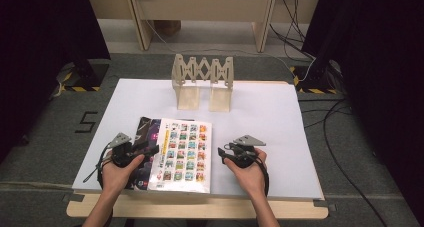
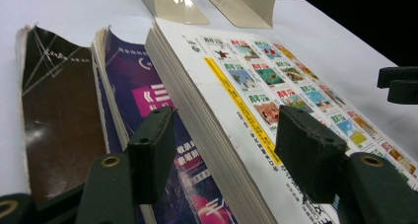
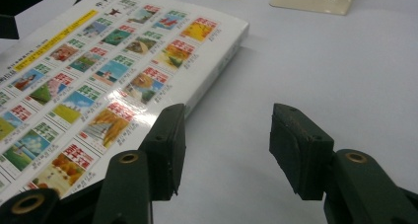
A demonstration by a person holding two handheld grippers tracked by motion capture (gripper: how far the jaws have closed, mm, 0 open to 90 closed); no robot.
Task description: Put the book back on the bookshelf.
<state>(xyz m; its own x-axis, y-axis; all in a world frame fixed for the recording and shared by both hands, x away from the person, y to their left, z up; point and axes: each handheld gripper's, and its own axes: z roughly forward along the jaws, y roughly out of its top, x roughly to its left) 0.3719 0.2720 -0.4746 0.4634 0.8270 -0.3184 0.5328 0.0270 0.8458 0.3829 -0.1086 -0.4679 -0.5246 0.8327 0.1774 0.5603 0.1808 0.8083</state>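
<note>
The room takes the outer frame of the high view: grey carpet (image 1: 45,137) across the floor, black curtains (image 1: 385,62) in the upper corners and down the right side, a pale wooden bench (image 1: 200,7) along the top edge, and black cables (image 1: 320,112) trailing at the right. In the middle lies the table (image 1: 200,207), its wooden edge showing at the bottom, covered by a large white sheet (image 1: 260,117).

At the upper centre of the sheet stands a cream folding book rack (image 1: 202,82). Below it, left of centre, lie three books (image 1: 172,154), overlapping: the thick white one with rows of small colour pictures on top, a purple one and a dark brown one beneath at its left.

At the lower left, the left gripper (image 1: 145,149) has its jaws apart, astride the white book's left edge without pressing it. At the lower right, the right gripper (image 1: 221,154) is wide open, holding nothing, just beside that book's right edge.
</note>
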